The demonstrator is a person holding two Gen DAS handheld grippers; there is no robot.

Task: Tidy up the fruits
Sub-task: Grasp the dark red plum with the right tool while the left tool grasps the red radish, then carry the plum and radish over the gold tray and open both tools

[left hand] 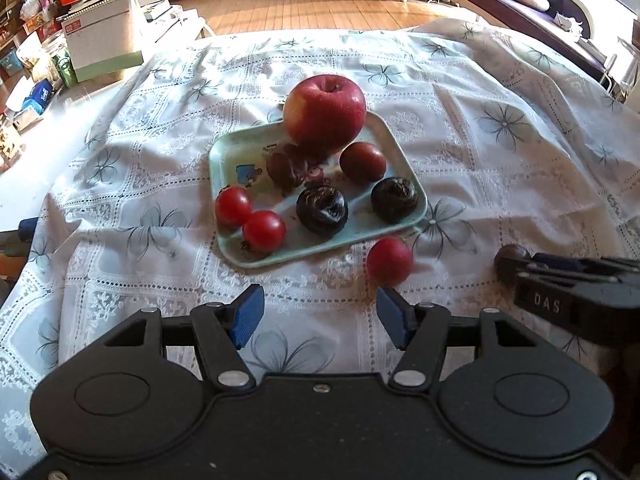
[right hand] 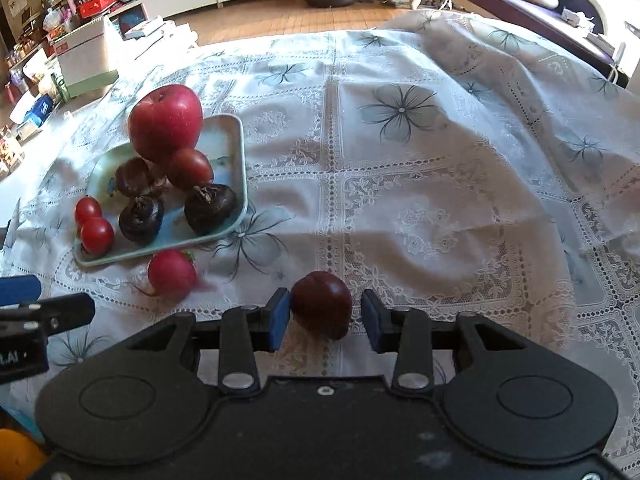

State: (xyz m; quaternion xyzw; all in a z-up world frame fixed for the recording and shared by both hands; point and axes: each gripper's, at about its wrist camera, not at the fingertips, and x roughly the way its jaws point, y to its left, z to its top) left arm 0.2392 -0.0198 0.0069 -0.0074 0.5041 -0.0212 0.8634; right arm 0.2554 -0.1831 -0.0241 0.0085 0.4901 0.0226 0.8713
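Our right gripper (right hand: pixel 324 316) is spread around a dark plum (right hand: pixel 322 304) on the tablecloth (right hand: pixel 400 208), bare cloth beyond. Our left gripper (left hand: pixel 320 314) gapes empty; a radish (left hand: pixel 389 261) lies just ahead, before the tray's (left hand: pixel 224 148) near edge.

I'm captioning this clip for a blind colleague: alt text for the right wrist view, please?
The open right gripper straddles a dark red fruit on the lace tablecloth. To the left, a tray holds an apple and small fruits.
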